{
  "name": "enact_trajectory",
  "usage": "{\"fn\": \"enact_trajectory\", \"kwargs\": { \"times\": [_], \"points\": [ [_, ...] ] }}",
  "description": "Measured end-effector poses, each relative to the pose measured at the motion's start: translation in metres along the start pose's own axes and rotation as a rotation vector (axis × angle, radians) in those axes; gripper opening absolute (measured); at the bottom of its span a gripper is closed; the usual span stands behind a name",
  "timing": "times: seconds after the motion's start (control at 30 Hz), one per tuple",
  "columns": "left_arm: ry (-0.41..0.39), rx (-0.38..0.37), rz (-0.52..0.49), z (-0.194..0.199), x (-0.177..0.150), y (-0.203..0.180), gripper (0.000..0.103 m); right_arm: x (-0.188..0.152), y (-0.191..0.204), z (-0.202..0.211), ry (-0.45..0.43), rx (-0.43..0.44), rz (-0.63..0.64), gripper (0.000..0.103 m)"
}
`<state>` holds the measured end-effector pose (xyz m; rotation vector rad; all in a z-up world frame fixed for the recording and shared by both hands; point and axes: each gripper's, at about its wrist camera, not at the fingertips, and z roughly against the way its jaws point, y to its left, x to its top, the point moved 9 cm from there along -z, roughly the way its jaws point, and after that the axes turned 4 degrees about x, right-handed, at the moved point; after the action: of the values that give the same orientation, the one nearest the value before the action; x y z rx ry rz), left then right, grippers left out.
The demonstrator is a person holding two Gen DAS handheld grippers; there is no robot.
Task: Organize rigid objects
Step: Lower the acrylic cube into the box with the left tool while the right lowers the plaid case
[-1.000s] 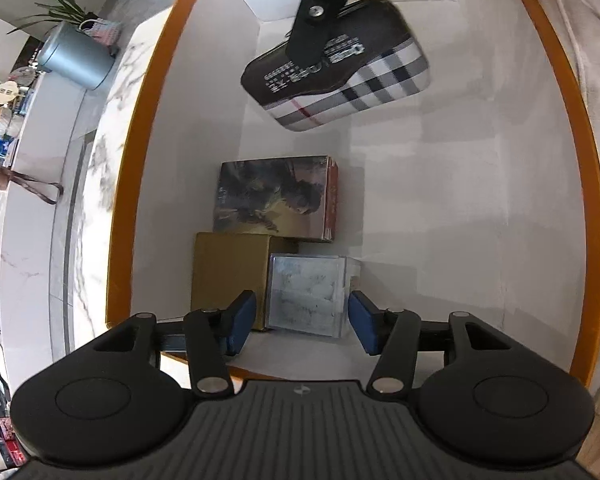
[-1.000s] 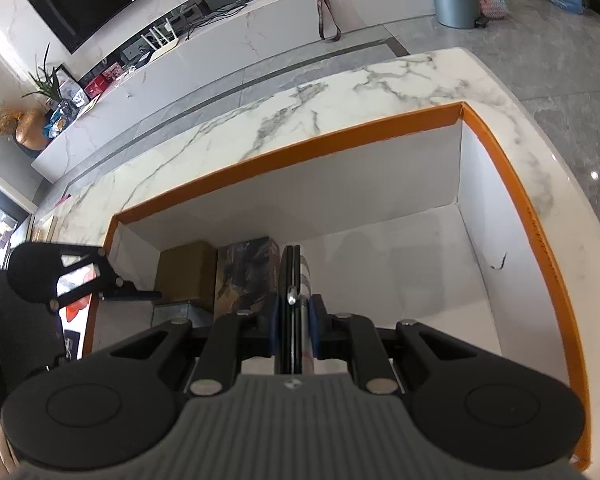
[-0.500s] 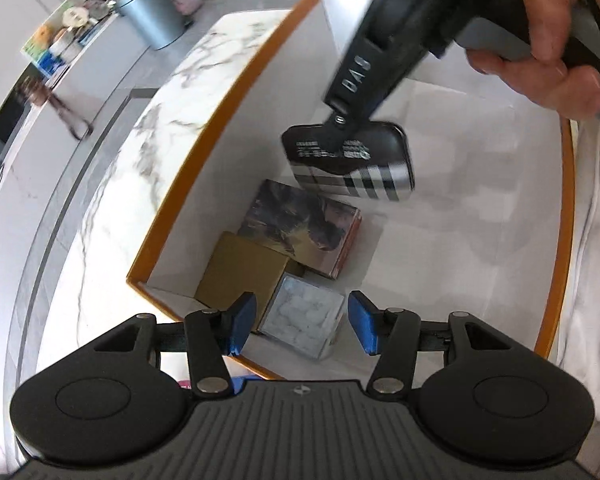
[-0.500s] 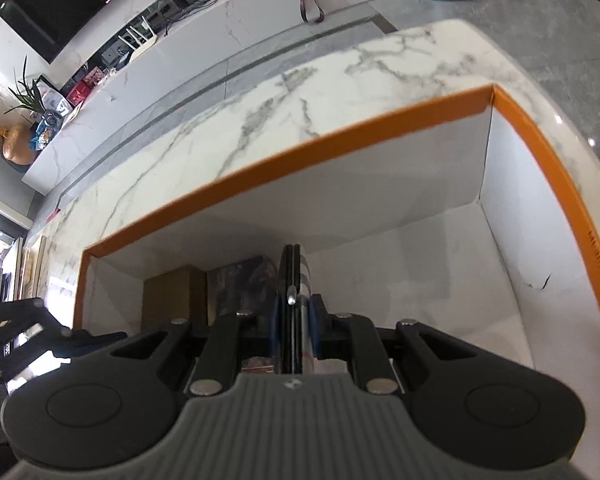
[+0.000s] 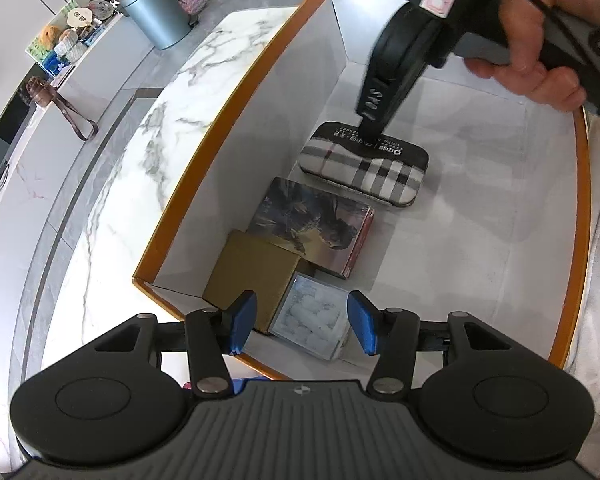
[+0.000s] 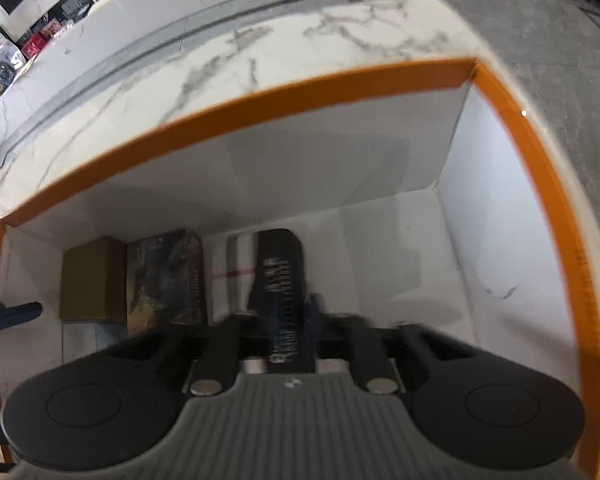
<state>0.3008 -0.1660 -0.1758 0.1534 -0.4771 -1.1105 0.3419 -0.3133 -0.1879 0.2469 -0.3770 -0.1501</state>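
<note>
Three boxes point(image 5: 300, 252) are packed in the bin's point(image 5: 236, 92) near-left corner. The plaid case point(image 5: 364, 164), pinched by its edge in the shut right gripper point(image 5: 370, 128), is set beside them, unreleased; the left gripper point(image 5: 302, 328) hangs half-open, empty.

My grippers' black plastic looks matt, with glossy blue pads point(image 5: 242, 322). The plaid case point(image 5: 364, 164) at upper centre looks smooth, the brown box point(image 5: 252, 268) matt cardboard. The marble counter point(image 5: 140, 160) at left gleams, polished.

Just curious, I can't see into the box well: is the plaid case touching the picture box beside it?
Cannot tell. In the left wrist view the plaid case sits close beside the picture box, with only a thin shadow where they meet. The right wrist view is too blurred to help.
</note>
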Motion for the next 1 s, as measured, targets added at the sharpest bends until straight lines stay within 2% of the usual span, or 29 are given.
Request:
{"fn": "enact_trajectory", "kwargs": {
  "times": [0.17,0.3,0.4,0.47,0.5,0.53,0.67,0.73,0.8,0.87,1.0],
  "points": [
    [-0.003,-0.003,0.006,0.001,0.000,0.001,0.062,0.006,0.017,-0.003,-0.016,0.046,0.009,0.005],
    [-0.031,0.013,0.052,0.010,0.002,0.006,0.061,0.004,0.023,0.003,-0.012,0.042,0.075,0.008],
    [-0.071,0.008,0.161,0.030,0.004,0.015,0.061,-0.001,0.024,0.013,-0.001,0.047,0.155,0.011],
    [-0.083,0.007,0.257,0.043,0.003,0.022,0.061,-0.006,0.024,0.021,0.017,0.045,0.230,0.022],
    [-0.082,0.009,0.300,0.048,0.001,0.026,0.061,-0.010,0.025,0.023,0.030,0.046,0.269,0.034],
    [-0.076,0.013,0.343,0.052,-0.002,0.030,0.061,-0.014,0.027,0.024,0.047,0.045,0.310,0.037],
    [-0.027,0.019,0.538,0.063,-0.020,0.046,0.061,-0.031,0.035,0.019,0.138,0.048,0.464,0.041],
    [-0.011,0.011,0.603,0.064,-0.028,0.050,0.061,-0.040,0.039,0.012,0.196,0.045,0.546,0.041],
    [0.007,-0.012,0.666,0.062,-0.035,0.050,0.056,-0.045,0.040,0.005,0.223,0.017,0.614,0.041],
    [0.036,-0.046,0.719,0.057,-0.039,0.046,0.046,-0.045,0.038,-0.002,0.235,-0.017,0.665,0.043],
    [0.047,-0.073,0.756,0.050,-0.046,0.039,0.035,-0.045,0.040,-0.010,0.259,-0.001,0.716,0.044]
  ]
}}
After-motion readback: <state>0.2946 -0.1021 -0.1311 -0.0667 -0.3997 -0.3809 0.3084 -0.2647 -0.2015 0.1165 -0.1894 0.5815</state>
